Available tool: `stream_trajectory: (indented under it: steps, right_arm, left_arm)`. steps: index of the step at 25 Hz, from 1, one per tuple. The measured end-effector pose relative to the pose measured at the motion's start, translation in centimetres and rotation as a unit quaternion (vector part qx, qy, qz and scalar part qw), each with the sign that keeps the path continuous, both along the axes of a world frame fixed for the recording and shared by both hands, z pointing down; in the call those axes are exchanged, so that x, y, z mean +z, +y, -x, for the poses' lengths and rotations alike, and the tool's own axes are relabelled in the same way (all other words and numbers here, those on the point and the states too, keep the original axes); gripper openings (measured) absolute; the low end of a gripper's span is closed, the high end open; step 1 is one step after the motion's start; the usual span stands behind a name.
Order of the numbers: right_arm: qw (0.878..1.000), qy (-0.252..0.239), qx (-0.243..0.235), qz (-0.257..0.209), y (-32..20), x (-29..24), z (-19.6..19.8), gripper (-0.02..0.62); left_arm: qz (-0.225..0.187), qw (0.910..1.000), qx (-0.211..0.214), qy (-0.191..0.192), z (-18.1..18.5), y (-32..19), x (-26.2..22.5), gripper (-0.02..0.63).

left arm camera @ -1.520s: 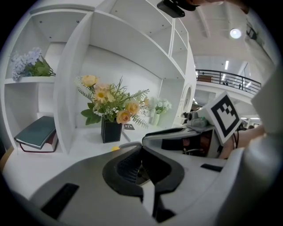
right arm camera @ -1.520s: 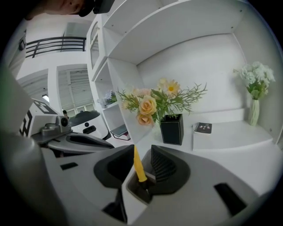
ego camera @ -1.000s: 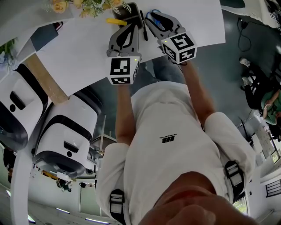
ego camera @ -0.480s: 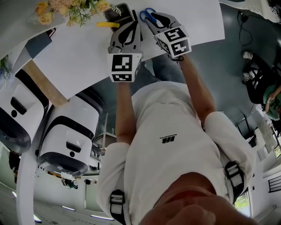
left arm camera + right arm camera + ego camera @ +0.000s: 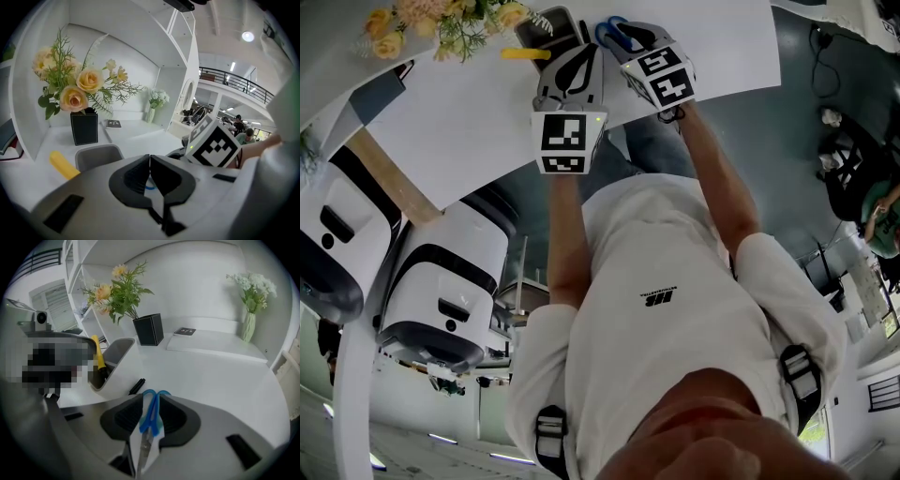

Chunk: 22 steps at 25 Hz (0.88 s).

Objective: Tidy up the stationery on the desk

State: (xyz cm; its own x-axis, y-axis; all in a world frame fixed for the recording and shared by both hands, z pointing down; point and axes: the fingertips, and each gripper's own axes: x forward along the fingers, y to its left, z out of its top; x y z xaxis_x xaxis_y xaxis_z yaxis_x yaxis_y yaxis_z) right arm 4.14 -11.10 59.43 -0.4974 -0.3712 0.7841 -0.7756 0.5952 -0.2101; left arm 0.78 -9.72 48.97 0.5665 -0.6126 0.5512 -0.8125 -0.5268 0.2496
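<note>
The right gripper (image 5: 152, 399) clamps a pair of blue-handled scissors (image 5: 149, 418) between its pads. The handle loops poke out past the jaw tips and the blades run back toward the camera, above the white desk (image 5: 211, 376). The left gripper (image 5: 150, 157) rides just beside it, jaws pressed together on nothing (a sliver of blue shows behind them). Ahead of the scissors the desktop lies bare and open out to the rear wall of the white alcove. To the left the room narrows: a black pen (image 5: 137, 386) lies just beside a gray tray (image 5: 117, 352), whose rim rises near the left gripper. A yellow item (image 5: 96, 357) stands in the tray; what it is cannot be made out. Farther back, a black vase (image 5: 149, 330) of yellow flowers stands toward the alcove's left wall, a small dark notebook (image 5: 185, 331) lies at the rear, and a white vase (image 5: 248, 326) stands to the right. In the head view both grippers reach over the desk's near edge. Only the scissors' blue loops show there, the rest lying under the right gripper, and the frame's top edge cuts off the flowers.
</note>
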Motion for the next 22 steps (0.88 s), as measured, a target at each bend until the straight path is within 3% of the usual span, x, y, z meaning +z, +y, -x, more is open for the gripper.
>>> stream_trajectory:
  steps: [6,12,22]
  right_arm:
    - [0.999,0.035,-0.016,0.024,0.4,1.7,0.3,0.08]
    - [0.998,0.052,-0.02,0.018,0.4,2.2,0.1,0.072]
    - [1.0,0.013,0.001,-0.018,-0.1,-1.9,-0.2,0.066]
  left_arm:
    - [0.002,1.0,-0.002,0.0,-0.2,0.2,0.1,0.0]
    - [0.002,1.0,-0.005,0.0,0.0,0.4,0.1,0.0]
    - [-0.007,0.9999,-0.01,0.001,0.7,0.7,-0.9,0.0]
